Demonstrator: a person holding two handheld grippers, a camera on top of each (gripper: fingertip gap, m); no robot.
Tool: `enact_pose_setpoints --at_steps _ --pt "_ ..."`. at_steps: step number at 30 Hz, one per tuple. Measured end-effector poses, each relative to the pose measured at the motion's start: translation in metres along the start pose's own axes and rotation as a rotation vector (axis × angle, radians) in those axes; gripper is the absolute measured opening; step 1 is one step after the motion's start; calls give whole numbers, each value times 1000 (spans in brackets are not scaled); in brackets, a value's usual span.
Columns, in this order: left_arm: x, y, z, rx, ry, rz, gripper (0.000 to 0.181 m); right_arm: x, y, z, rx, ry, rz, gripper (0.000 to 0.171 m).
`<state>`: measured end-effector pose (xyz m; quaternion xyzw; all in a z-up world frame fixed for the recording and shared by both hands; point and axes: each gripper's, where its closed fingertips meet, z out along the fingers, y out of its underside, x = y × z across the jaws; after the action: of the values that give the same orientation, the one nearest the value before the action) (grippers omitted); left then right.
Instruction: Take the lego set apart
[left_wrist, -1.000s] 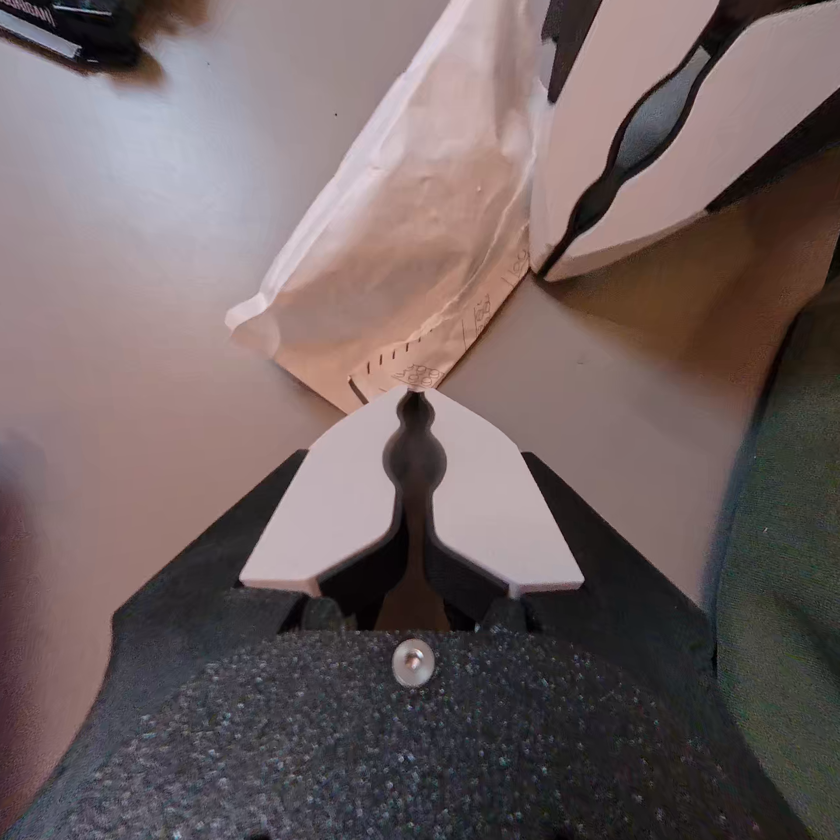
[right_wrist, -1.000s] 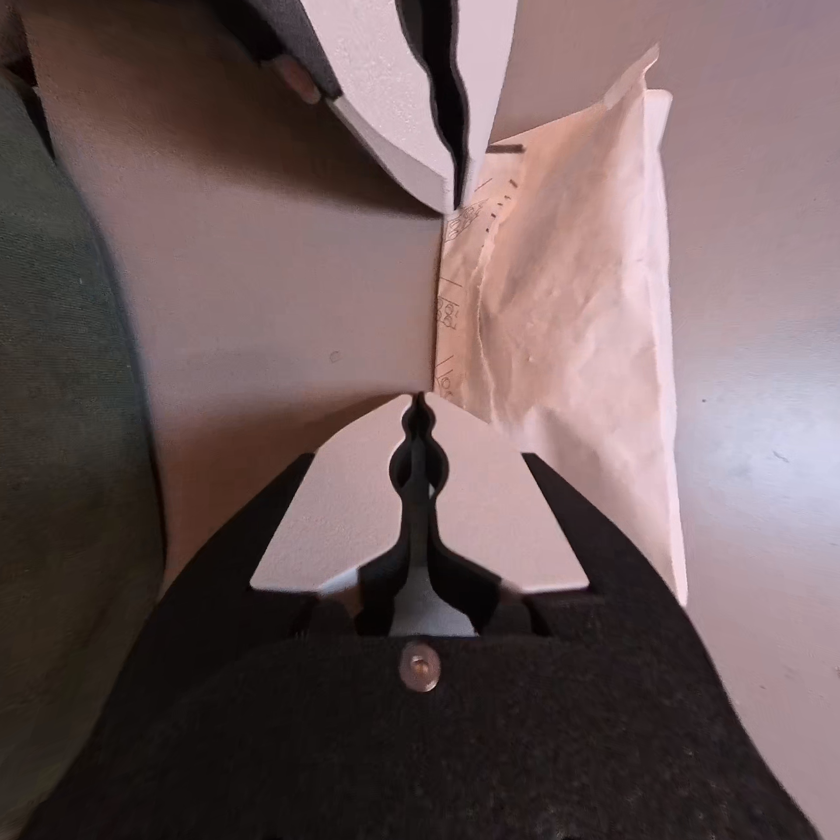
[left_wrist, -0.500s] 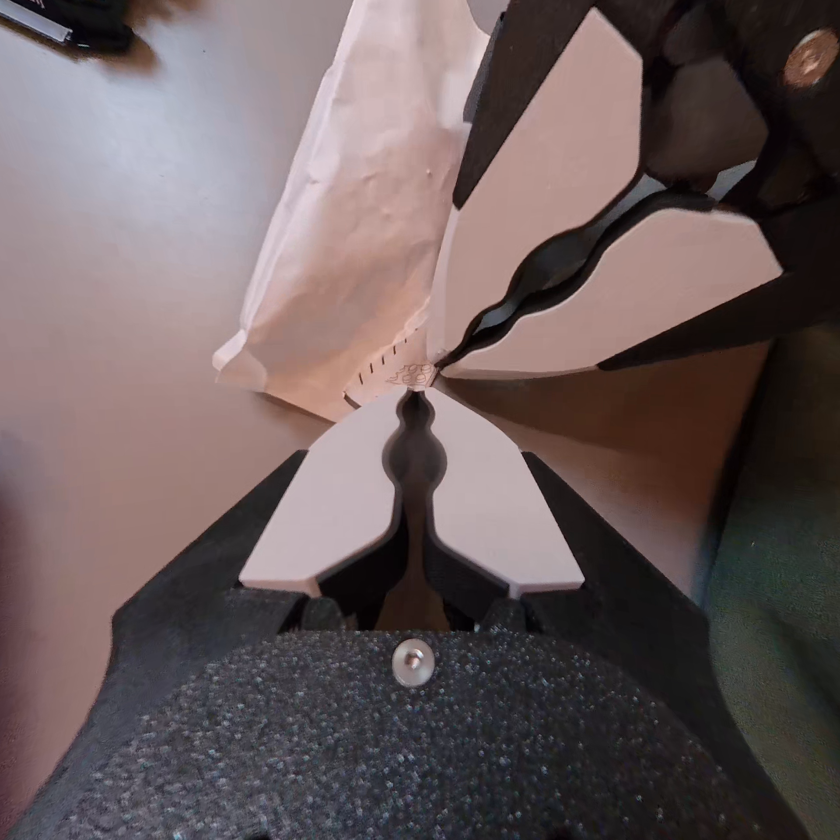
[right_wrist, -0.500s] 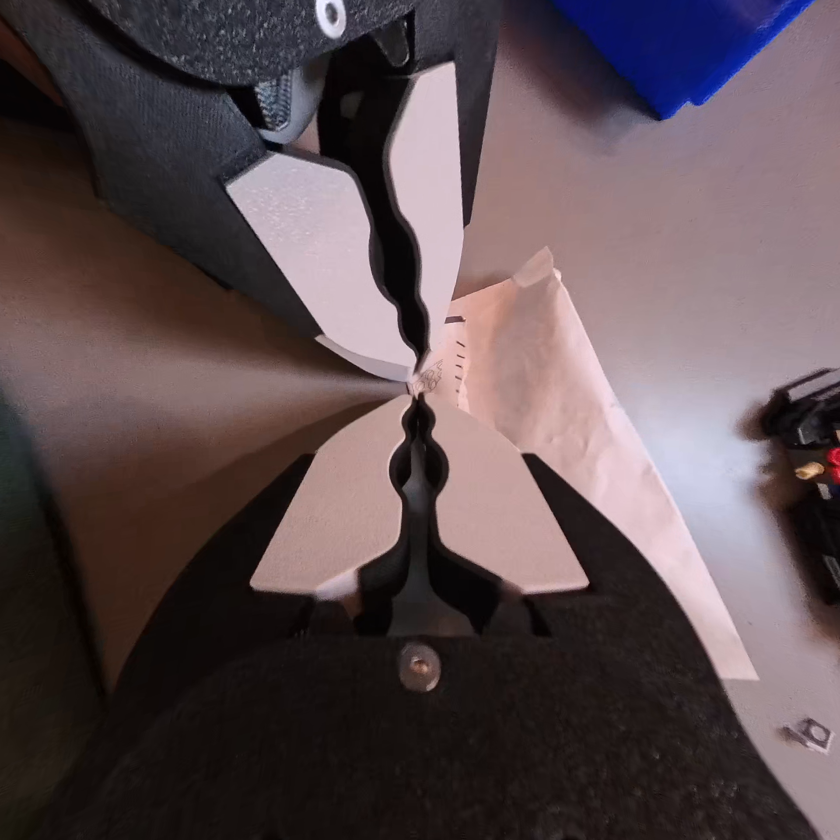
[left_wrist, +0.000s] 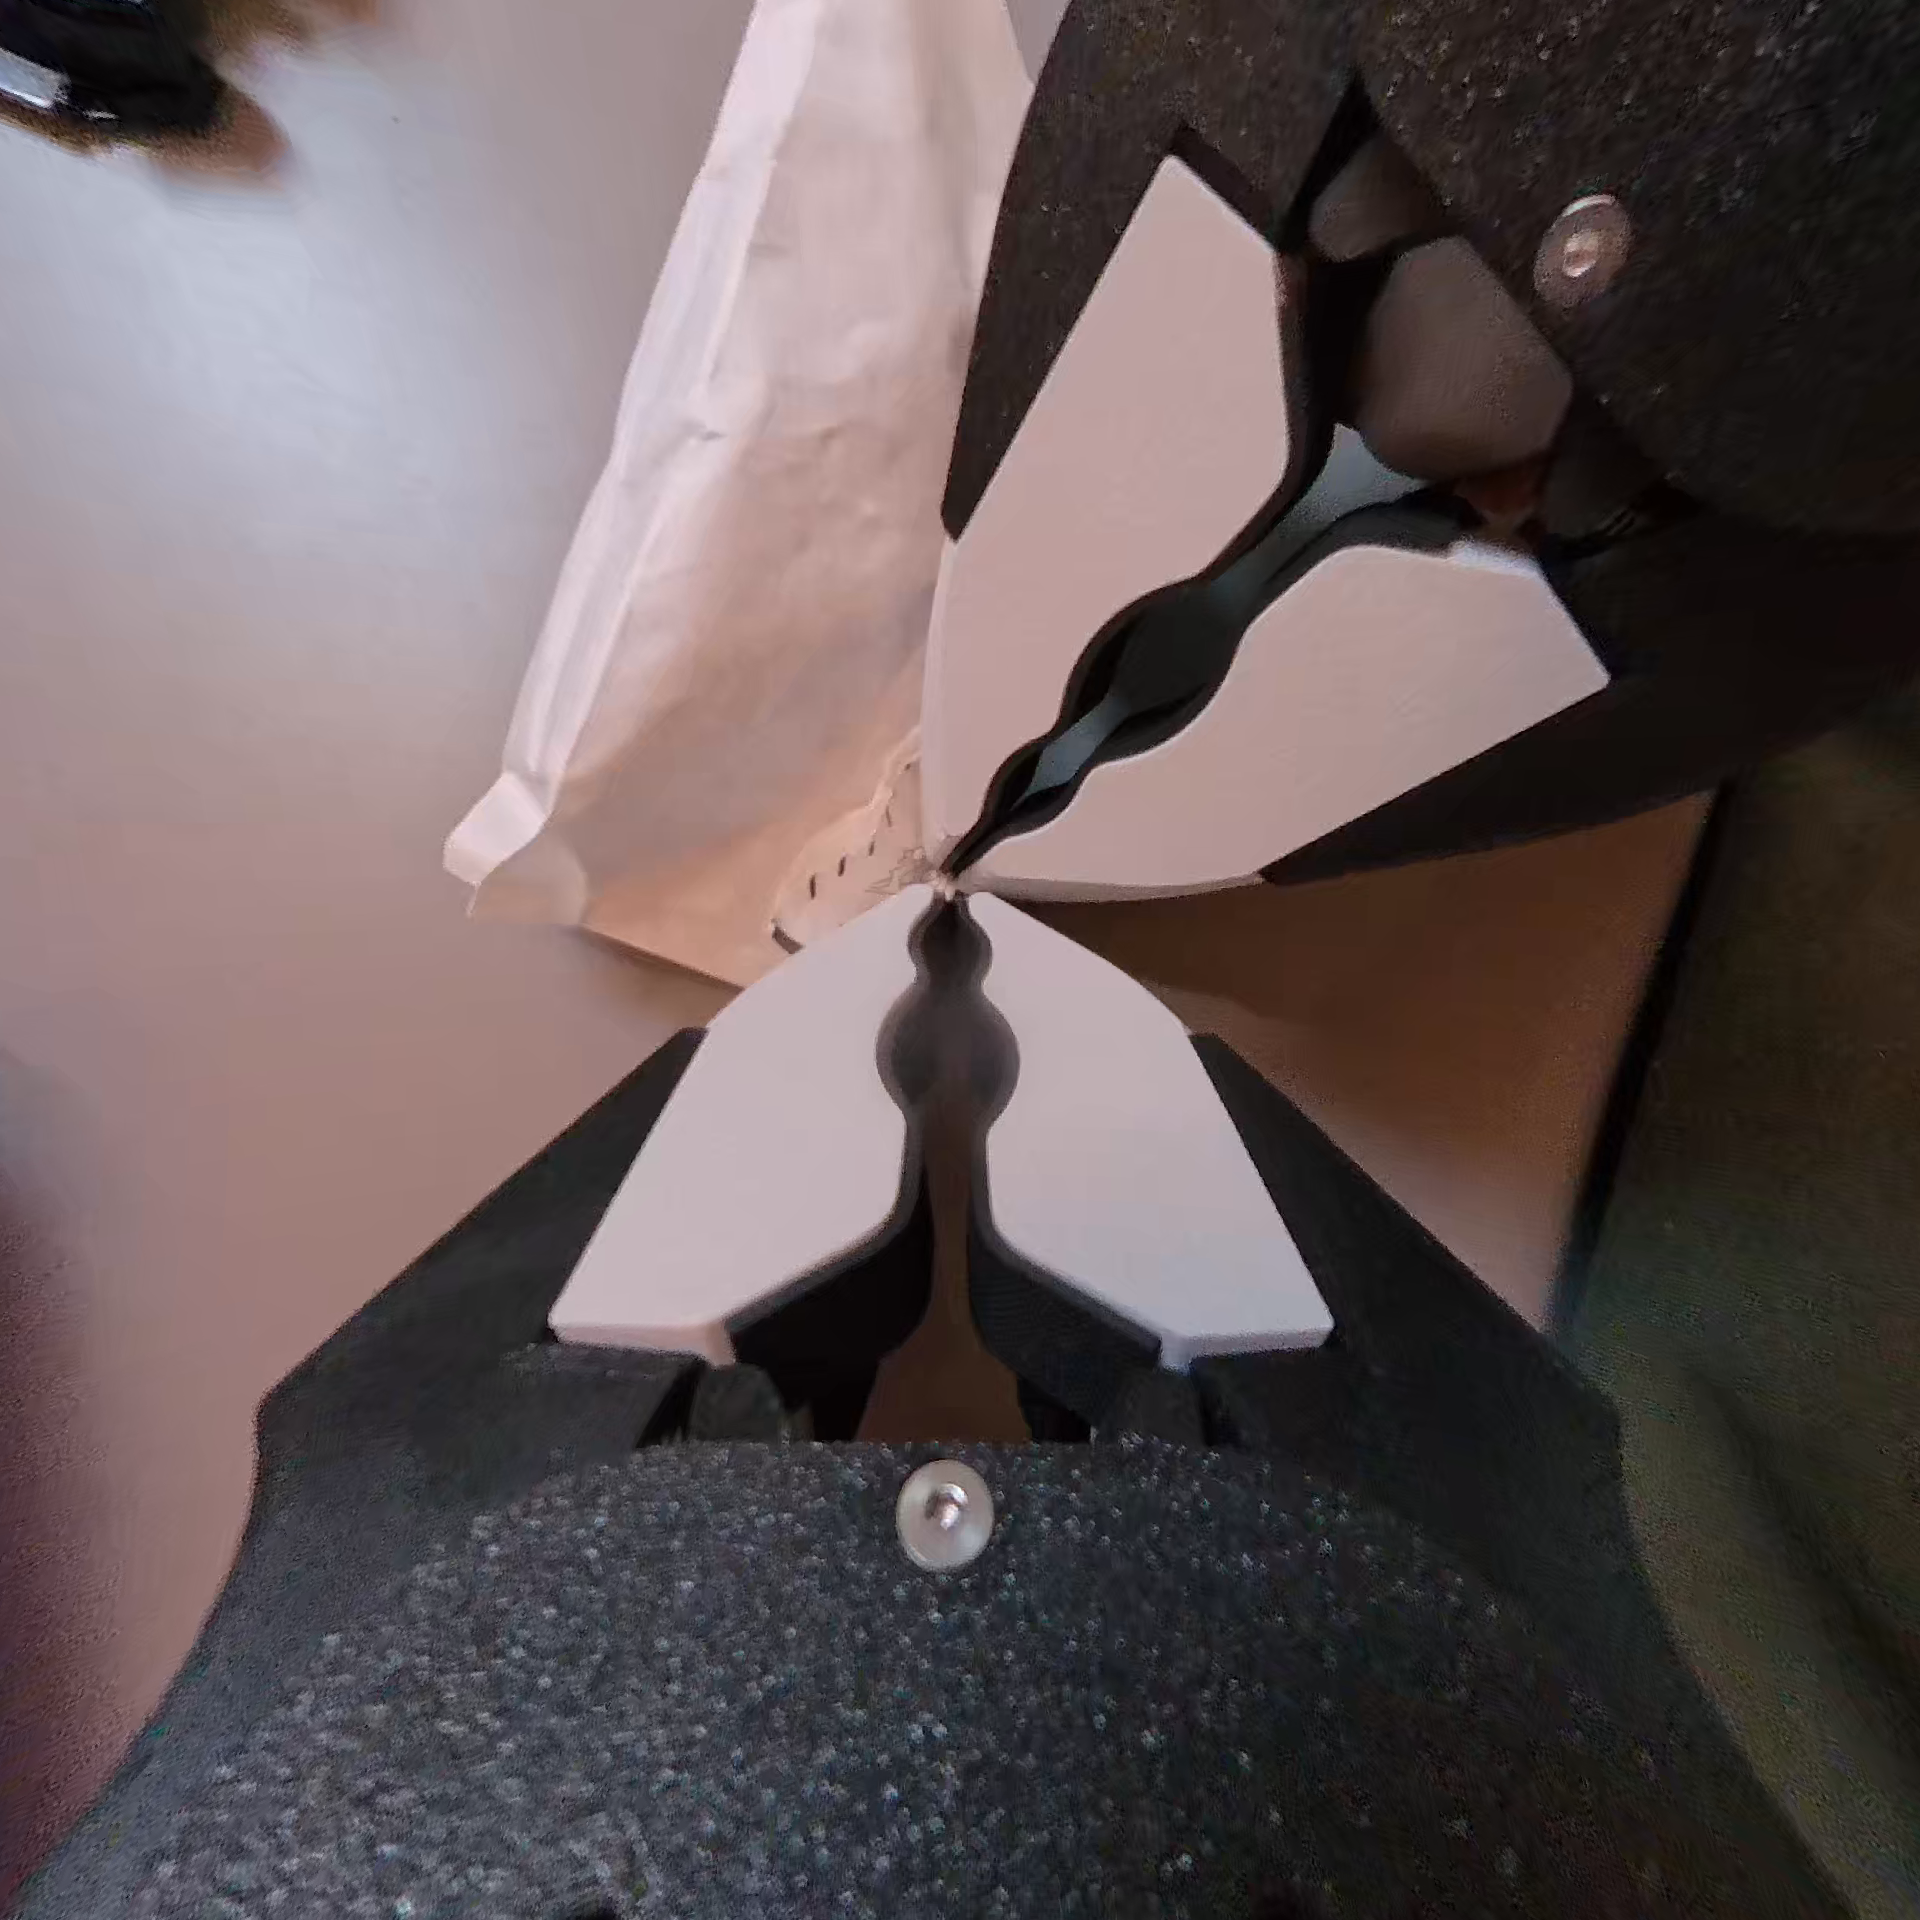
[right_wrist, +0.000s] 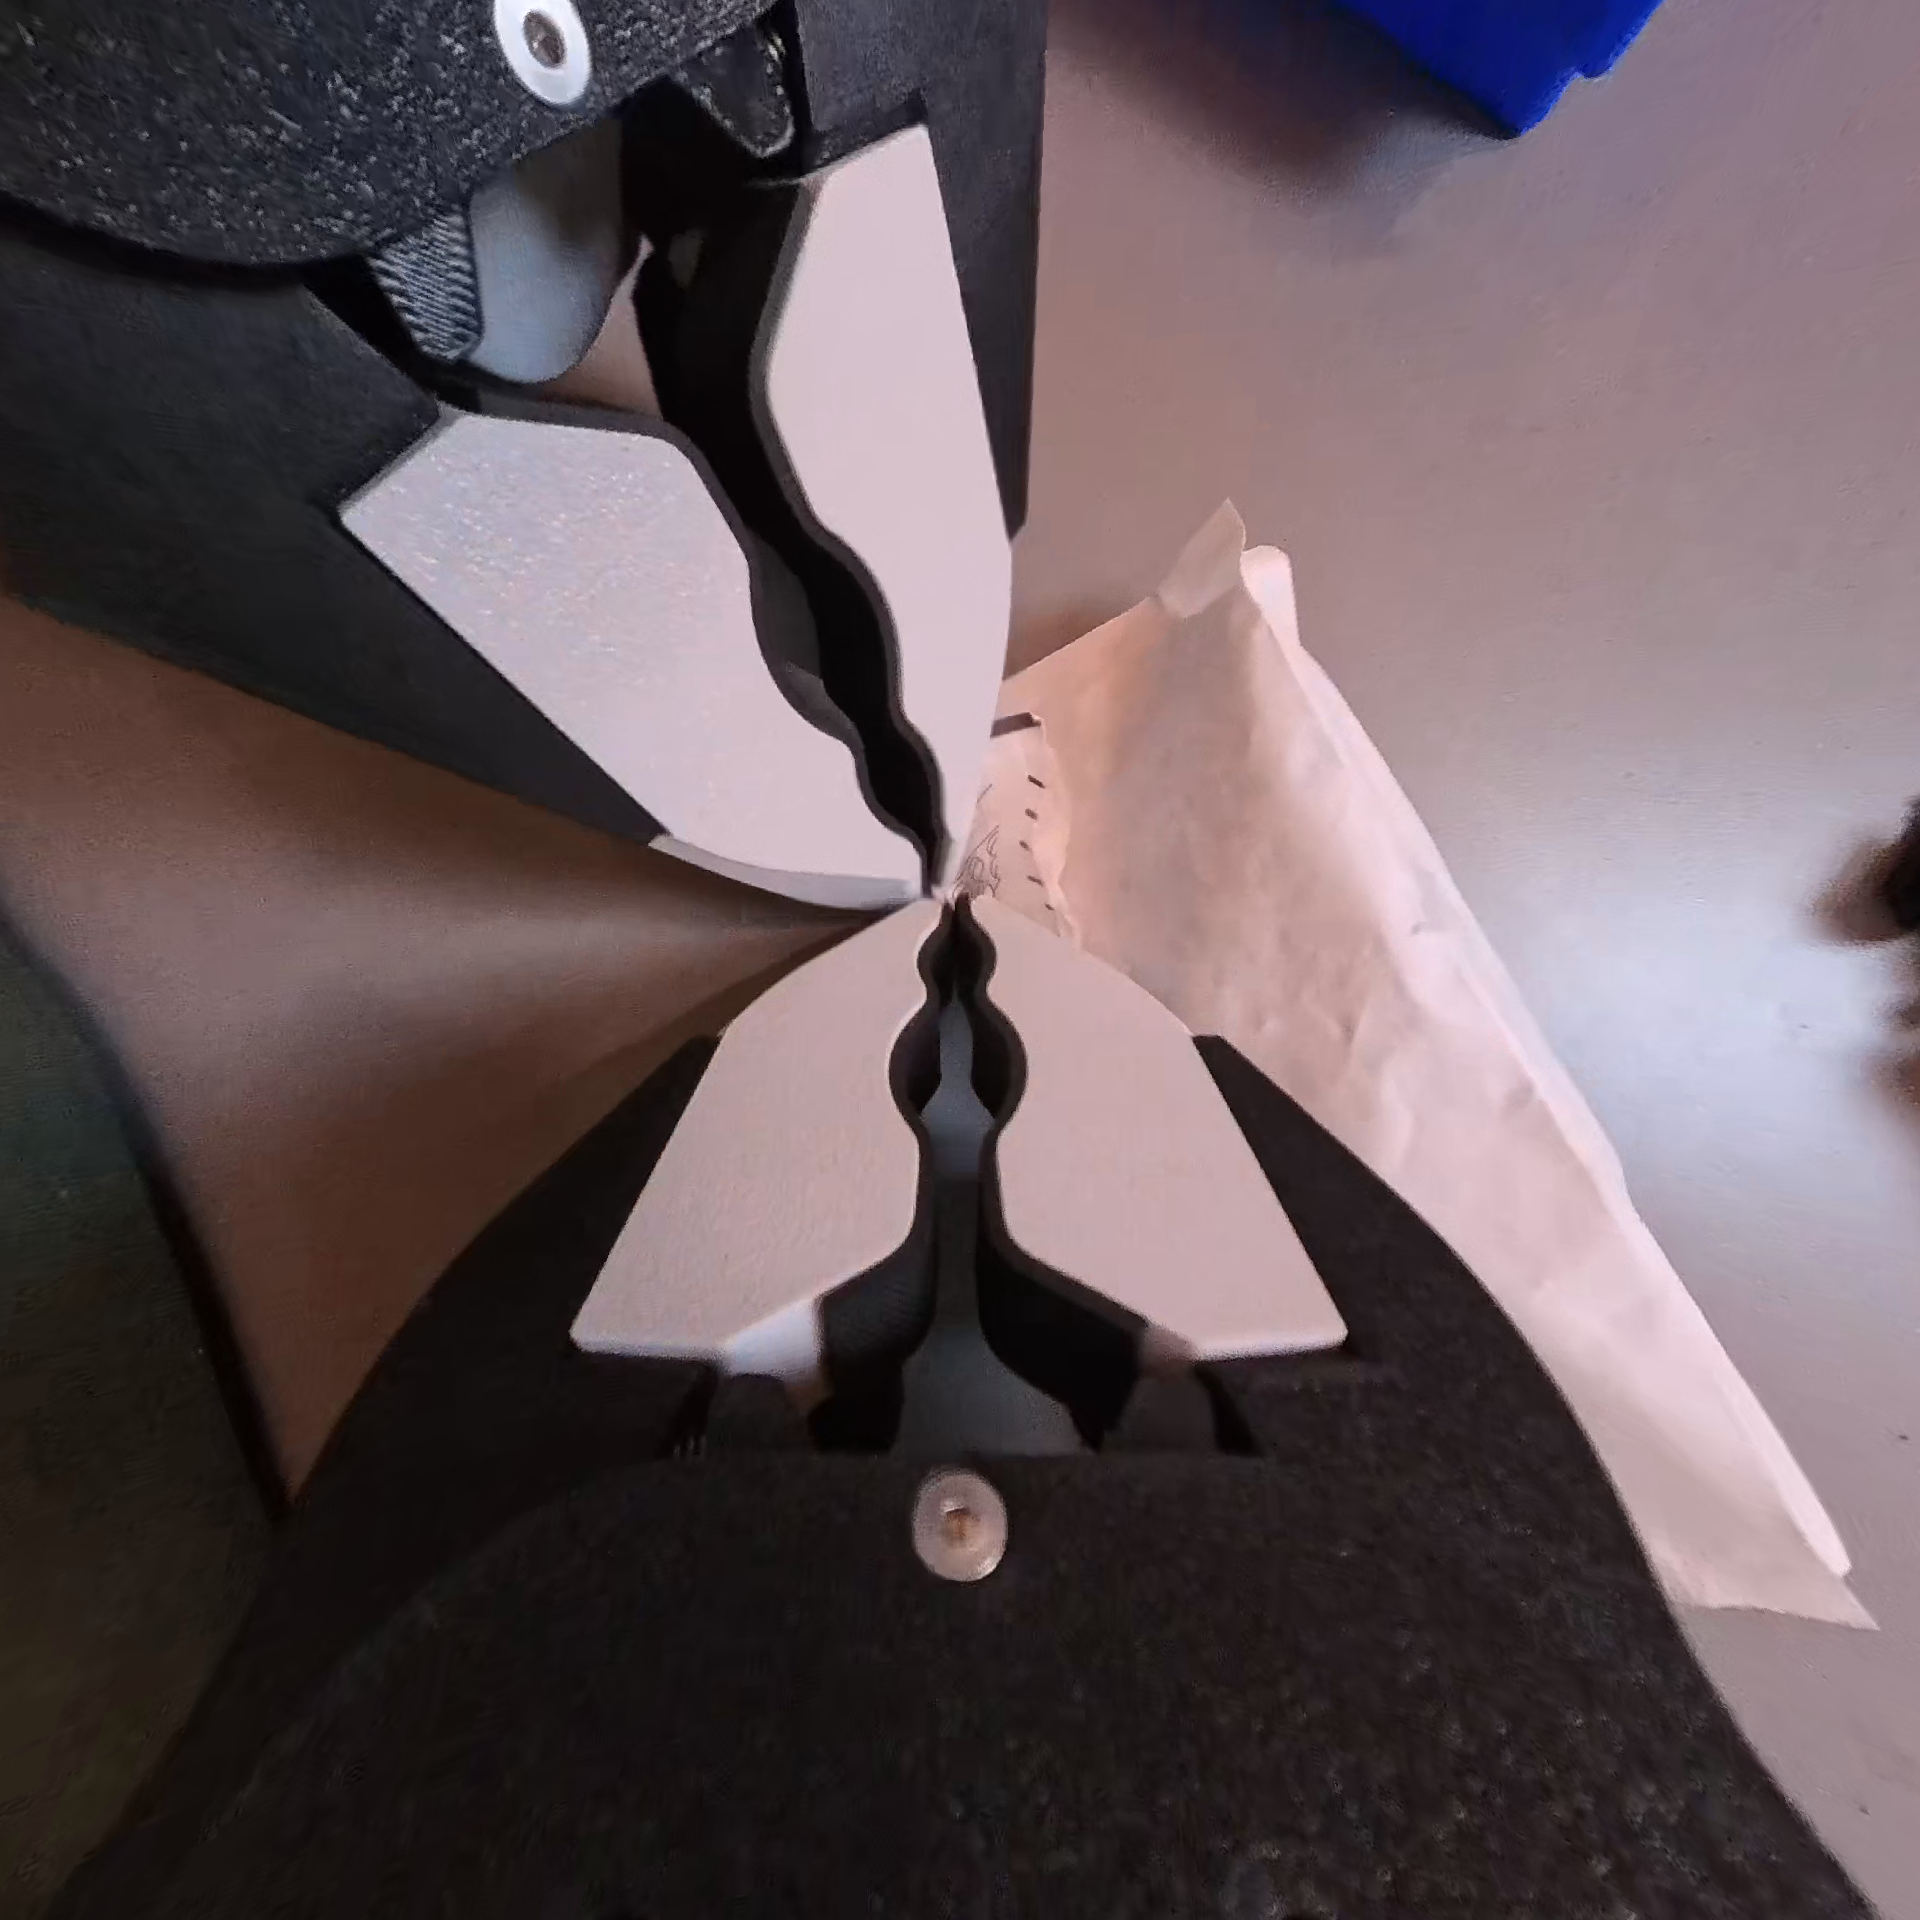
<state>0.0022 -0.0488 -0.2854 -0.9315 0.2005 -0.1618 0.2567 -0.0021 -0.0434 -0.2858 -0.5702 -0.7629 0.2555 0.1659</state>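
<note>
A white paper bag (left_wrist: 748, 499) with printed marks along one edge is held over the brown table. My left gripper (left_wrist: 945, 906) is shut on that printed edge. My right gripper (right_wrist: 957, 910) is shut on the same edge right beside it. The two grippers' tips nearly touch. In the left wrist view the right gripper (left_wrist: 954, 864) comes in from the upper right. In the right wrist view the left gripper (right_wrist: 940, 871) comes in from the upper left, and the bag (right_wrist: 1299, 997) trails off to the lower right. No lego pieces show clearly; the bag's contents are hidden.
A blue bin (right_wrist: 1507, 52) sits at the far right top. Blurred dark items lie on the table (right_wrist: 1881, 914), and another dark item (left_wrist: 114, 94) is at the far left. Green cloth (left_wrist: 1787, 1247) borders the table edge. Both grippers' tips are close together, under 4 cm apart.
The two grippers have come together, from holding opposite ends of the bag's printed edge to tip against tip. The bag has folded and swung with them.
</note>
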Motion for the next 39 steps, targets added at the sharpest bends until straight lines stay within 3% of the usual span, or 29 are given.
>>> enact_pose_setpoints --at_steps 11,39 --pt "-6 0 2 33 -70 17 2 2 3 -2 10 7 36 0" --pt "-6 1 2 42 -65 9 4 56 74 -49 46 68 281 1"
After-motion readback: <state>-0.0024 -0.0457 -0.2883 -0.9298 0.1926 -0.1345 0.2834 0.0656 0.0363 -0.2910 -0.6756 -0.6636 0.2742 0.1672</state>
